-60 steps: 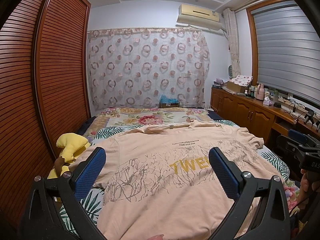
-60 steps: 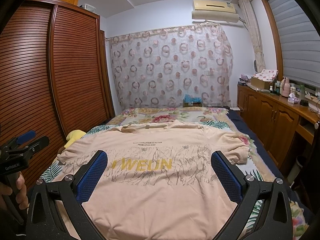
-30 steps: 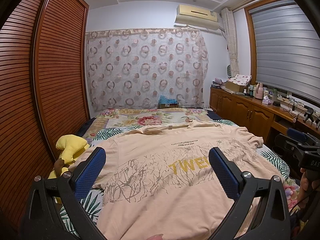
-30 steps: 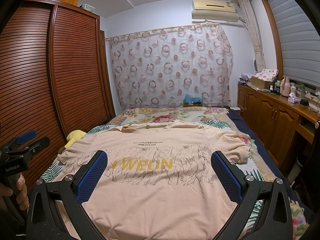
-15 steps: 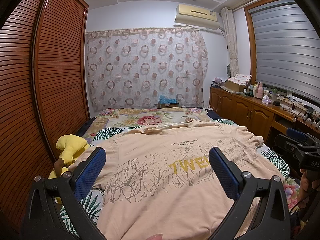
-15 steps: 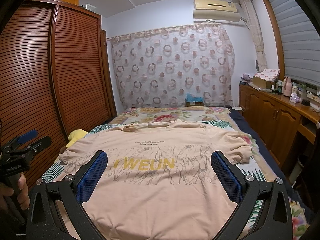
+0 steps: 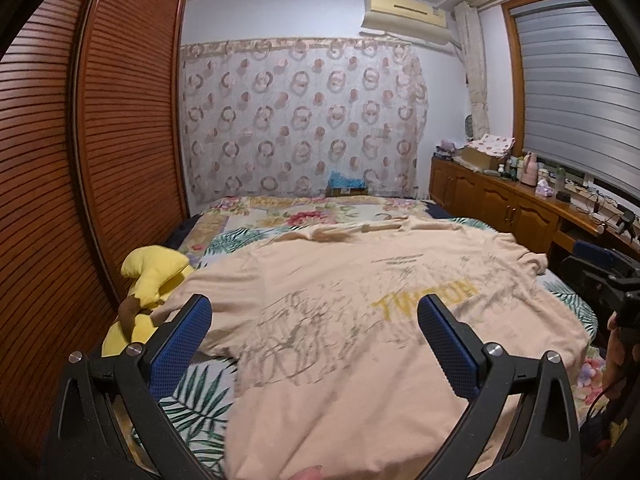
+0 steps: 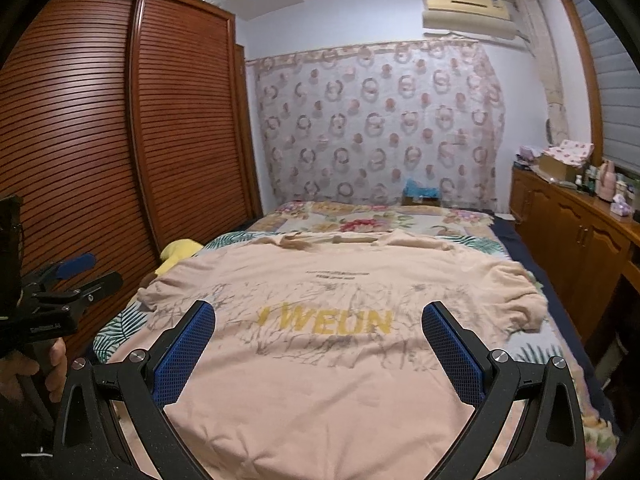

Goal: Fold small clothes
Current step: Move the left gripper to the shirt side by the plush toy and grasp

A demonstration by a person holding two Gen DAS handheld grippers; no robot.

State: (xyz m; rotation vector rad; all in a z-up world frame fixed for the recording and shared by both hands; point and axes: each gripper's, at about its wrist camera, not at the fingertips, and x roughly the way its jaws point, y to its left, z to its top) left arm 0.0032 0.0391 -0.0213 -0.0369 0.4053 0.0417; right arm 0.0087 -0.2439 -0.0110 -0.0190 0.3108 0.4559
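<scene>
The bed (image 8: 400,216) carries the peach T-shirt (image 8: 320,360) spread flat, collar toward 12 o'clock, ready for folding. The left gripper (image 7: 314,342) and right gripper (image 8: 318,346) hover above its hem, jaws wide, empty.

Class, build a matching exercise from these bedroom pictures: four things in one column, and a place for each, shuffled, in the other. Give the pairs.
Things:
1. T-shirt
2. Yellow plush toy
3. Air conditioner
4. Blue box

Places:
A. High on the wall, above the curtain
B. Far end of the bed, against the curtain
C. Spread flat on the bed
D. Beside the wardrobe, at the bed's edge

Pairs: 1-C, 2-D, 3-A, 4-B
</scene>
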